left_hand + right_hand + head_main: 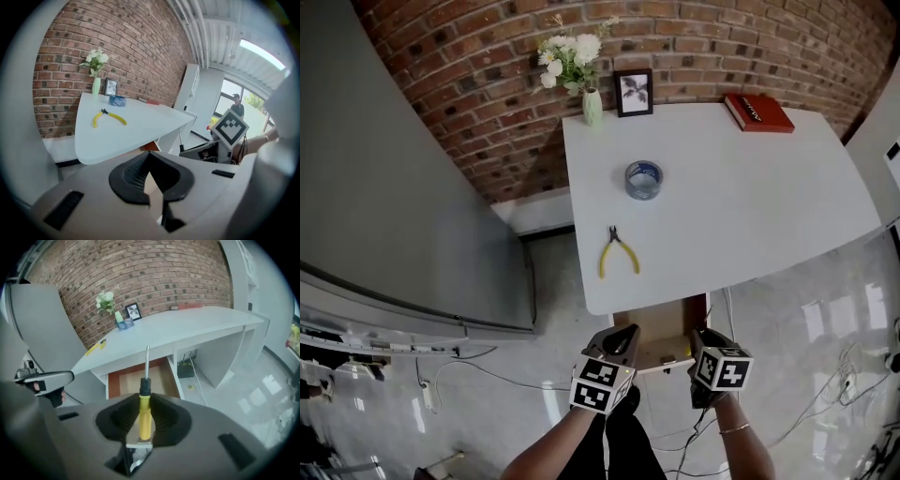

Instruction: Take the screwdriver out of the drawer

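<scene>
- Brick wall [487, 75] backs a white table [741, 216], with pale glossy floor [825, 337] around it.
- Right gripper [144, 401], at the lower middle of its own view: the jaws stand narrow, and the pads are clamped on the yellow handle of the screwdriver [146, 416]. The steel shaft points up-frame, away from the camera.
- Just beyond the shaft, at mid frame, the drawer [119, 380] under the table edge is pulled out. The part of its wooden bottom that shows is bare. The screwdriver hangs in the air in front of it, touching neither drawer nor table.
- Left gripper [151, 171], at the lower middle of its own view: the jaws are drawn together at the tips with nothing between them.
- In the head view the two grippers sit at the bottom centre, left and right of the drawer's front edge.
- Farther out on the table lie the pliers [617, 251], near the front edge, and a tape roll [643, 179] at the middle. A book [758, 112], a frame [633, 92] and a vase [592, 105] stand along the wall.
- Progress, as I judge it: the main step looks done, since the screwdriver is gripped and clear of the drawer. What may remain is setting it down, perhaps on the table, and possibly pushing the drawer shut.
</scene>
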The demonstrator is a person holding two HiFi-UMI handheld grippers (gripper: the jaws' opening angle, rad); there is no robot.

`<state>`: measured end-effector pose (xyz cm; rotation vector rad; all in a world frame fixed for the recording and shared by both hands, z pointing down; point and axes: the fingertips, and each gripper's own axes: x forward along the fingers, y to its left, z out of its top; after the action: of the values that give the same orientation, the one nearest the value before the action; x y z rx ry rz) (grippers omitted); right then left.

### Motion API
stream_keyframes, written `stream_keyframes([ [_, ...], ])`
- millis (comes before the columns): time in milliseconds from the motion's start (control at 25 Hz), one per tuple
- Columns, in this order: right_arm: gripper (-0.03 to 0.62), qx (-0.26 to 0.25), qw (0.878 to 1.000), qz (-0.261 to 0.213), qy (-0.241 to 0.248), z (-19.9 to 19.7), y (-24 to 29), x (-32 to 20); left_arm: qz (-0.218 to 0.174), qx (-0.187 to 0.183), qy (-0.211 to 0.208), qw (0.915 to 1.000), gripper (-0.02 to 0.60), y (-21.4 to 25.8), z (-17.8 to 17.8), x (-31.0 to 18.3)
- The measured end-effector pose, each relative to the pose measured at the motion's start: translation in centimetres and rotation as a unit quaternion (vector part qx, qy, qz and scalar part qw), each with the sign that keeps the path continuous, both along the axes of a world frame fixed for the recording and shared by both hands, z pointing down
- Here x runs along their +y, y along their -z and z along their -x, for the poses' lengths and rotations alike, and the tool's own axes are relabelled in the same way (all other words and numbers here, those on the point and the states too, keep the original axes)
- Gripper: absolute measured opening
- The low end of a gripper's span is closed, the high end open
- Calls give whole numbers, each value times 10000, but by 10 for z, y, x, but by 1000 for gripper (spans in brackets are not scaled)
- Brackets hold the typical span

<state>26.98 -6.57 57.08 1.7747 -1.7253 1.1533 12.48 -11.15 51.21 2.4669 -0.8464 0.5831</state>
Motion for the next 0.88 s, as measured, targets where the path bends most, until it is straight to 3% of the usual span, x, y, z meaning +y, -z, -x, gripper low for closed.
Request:
stream_keyframes([
  [880,77,-106,9851,-1593,-638,-3,162,58,-866,298,-354,9952,-9,103,-14,12],
])
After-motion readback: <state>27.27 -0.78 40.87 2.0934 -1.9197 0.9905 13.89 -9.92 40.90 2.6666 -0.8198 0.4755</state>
